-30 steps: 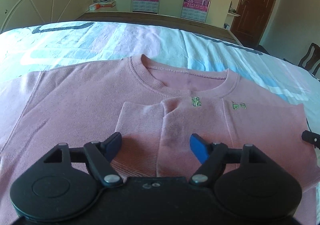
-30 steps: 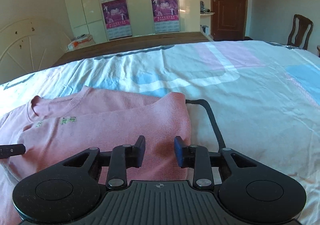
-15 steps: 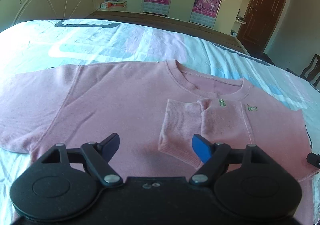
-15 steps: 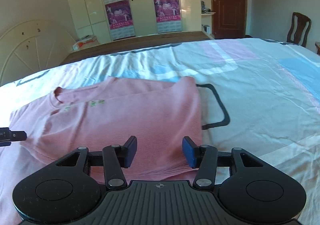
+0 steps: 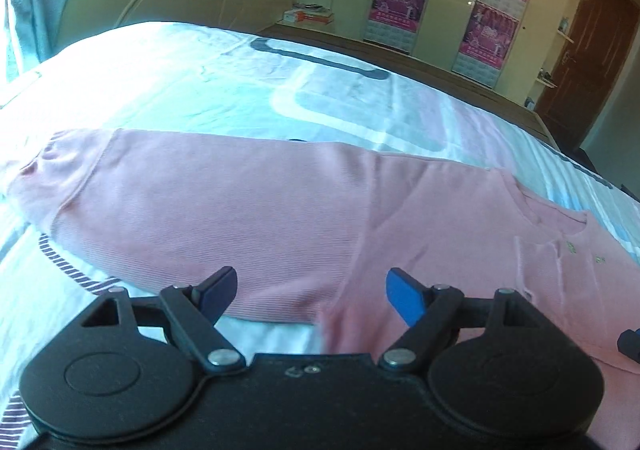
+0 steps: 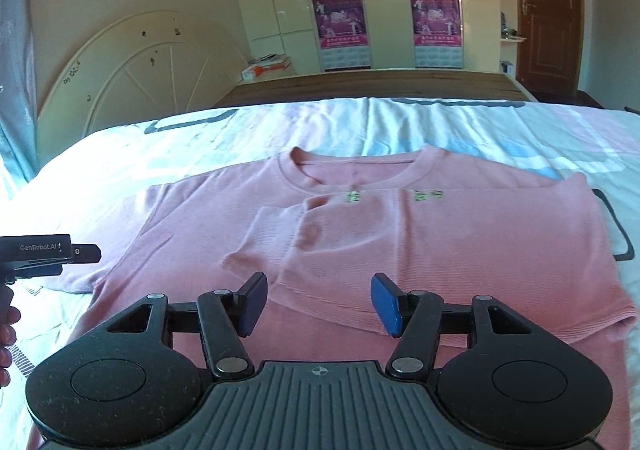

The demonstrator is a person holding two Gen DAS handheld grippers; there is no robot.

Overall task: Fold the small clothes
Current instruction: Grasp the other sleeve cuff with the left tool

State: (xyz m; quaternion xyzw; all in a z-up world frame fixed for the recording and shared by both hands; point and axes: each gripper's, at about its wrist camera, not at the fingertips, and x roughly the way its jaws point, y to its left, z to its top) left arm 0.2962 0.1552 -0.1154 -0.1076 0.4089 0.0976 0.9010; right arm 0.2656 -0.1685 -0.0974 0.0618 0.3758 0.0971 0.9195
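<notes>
Both the left gripper (image 5: 308,292) and the right gripper (image 6: 318,302) hang spread and empty just over the pink shirt (image 6: 400,242), which lies flat on the bed (image 6: 360,126) with one sleeve folded across its chest. It looks light, soft and limp. The outstretched sleeve (image 5: 180,202) under the left gripper seems the place to pinch, near its cuff.

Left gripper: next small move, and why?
Probably lower the left gripper onto the unfolded sleeve and close. Its jaws are open and empty above that sleeve, which lies flat, while the other sleeve is already folded across the pink shirt.
</notes>
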